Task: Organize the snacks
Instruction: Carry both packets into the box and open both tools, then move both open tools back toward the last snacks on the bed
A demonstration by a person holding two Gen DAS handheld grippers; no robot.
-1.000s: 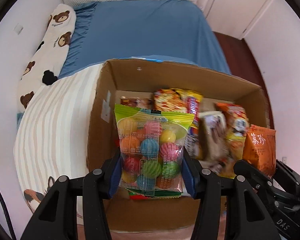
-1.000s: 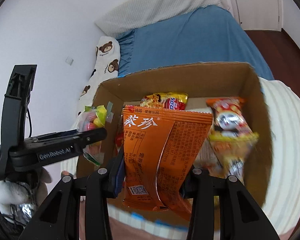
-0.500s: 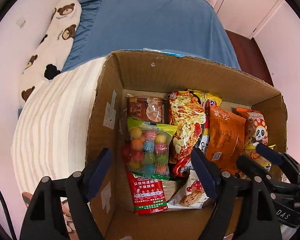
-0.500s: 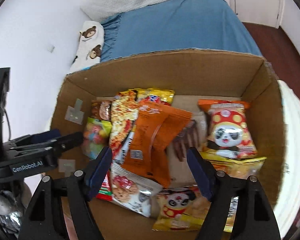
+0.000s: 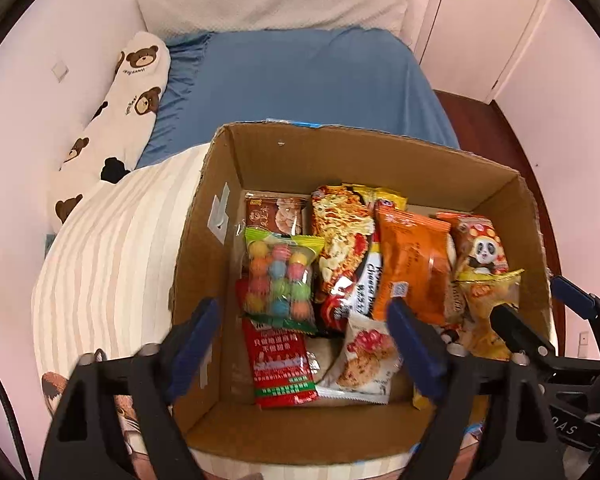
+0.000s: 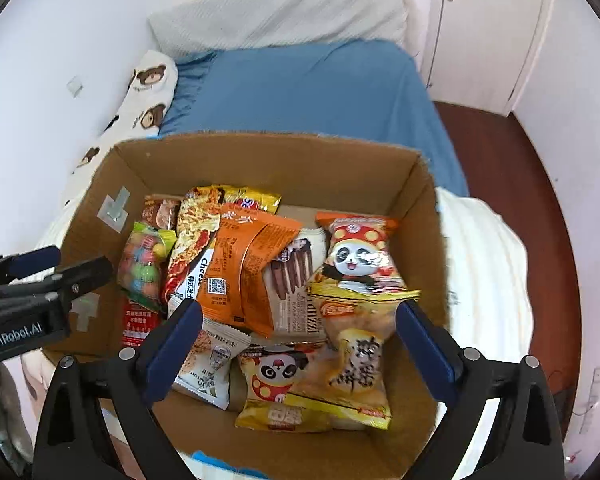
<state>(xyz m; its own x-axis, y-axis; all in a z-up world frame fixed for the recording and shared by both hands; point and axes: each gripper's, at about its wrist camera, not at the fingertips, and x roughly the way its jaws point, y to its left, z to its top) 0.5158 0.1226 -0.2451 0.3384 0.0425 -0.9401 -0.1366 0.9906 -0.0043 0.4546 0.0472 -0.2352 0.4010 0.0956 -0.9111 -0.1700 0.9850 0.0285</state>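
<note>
An open cardboard box (image 5: 380,136) holds several snack packets. The clear bag of coloured candy balls (image 5: 280,276) lies at its left side, and the orange packet (image 5: 412,264) lies in the middle on top of other packets. My left gripper (image 5: 302,306) hovers over the box with its jaws opening wide; the pads touch nothing. My right gripper (image 6: 298,308) hangs above the orange packet (image 6: 252,264) and panda bags (image 6: 356,256), its jaws also opening and empty. Each gripper shows in the other's view: the right gripper (image 5: 528,300), the left gripper (image 6: 80,260).
The box sits on a cream striped blanket (image 5: 112,256) at the foot of a bed with a blue sheet (image 5: 300,80). A bear-print pillow (image 5: 128,92) lies along the left wall. A white door (image 5: 472,20) and dark wooden floor (image 6: 540,184) are to the right.
A second ago my left gripper gripped the candy ball bag and my right gripper the orange packet. Both jaws have spread, and the two packets now lie in the box.
</note>
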